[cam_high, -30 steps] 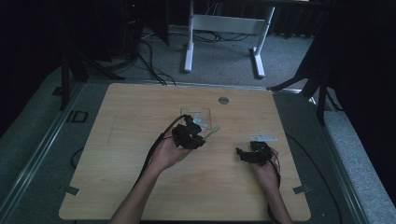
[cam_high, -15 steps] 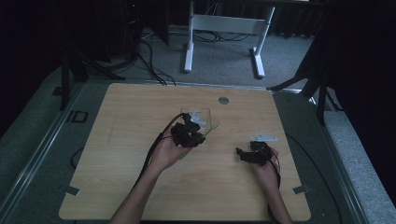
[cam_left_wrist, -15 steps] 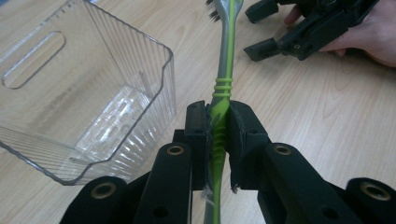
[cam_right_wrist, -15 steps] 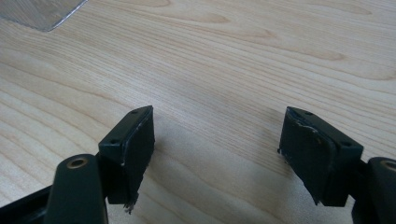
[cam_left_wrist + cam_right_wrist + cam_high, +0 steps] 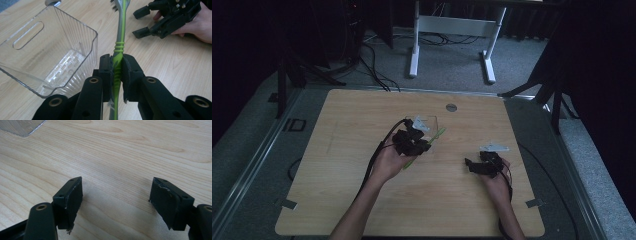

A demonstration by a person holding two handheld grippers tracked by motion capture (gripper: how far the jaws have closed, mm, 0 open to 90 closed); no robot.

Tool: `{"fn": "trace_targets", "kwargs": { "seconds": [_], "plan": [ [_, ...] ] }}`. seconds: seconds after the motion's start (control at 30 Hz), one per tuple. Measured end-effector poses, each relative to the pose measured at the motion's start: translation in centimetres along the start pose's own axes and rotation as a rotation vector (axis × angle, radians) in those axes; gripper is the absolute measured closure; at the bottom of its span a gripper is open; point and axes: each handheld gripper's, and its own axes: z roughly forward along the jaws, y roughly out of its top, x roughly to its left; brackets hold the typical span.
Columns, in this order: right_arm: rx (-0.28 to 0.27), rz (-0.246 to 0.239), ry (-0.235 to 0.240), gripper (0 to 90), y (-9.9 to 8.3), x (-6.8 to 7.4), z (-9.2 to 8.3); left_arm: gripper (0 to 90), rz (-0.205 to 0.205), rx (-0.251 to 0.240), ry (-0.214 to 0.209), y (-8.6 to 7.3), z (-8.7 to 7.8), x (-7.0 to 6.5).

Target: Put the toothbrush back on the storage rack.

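High view: the left gripper (image 5: 414, 142) holds a green toothbrush (image 5: 435, 136) above the middle of the wooden tabletop (image 5: 342, 200), beside a clear plastic bin (image 5: 428, 121) that is hard to make out from here. The right gripper (image 5: 476, 165) rests on the tabletop to the right, well apart from both.

Left gripper view: the fingers (image 5: 107, 72) are clamped on the toothbrush's green ribbed handle, with the grey neck and the bristled head running away from them and the tail of the handle passing down between the arms. The bin (image 5: 82, 37) stands just to the left of the brush, open mouth toward the camera, and looks empty. The likely step is dropping the brush into it; doing that well means swinging the head over the near rim, tilting the brush so it enters lengthwise, and releasing only once it is inside the walls.

Right gripper view: the fingers (image 5: 72, 197) stand wide apart, empty, low over bare wood, with a corner of the bin (image 5: 23, 126) at the top left.
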Motion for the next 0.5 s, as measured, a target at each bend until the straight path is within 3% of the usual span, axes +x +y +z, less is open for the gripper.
{"fn": "trace_targets", "kwargs": {
  "seconds": [0.5],
  "plan": [
    [0.001,-0.001,0.0,26.3,0.0,-0.01,-0.01,79.1,-0.024,-0.05,0.01,0.02,-0.77,0.47]
  ]
}}
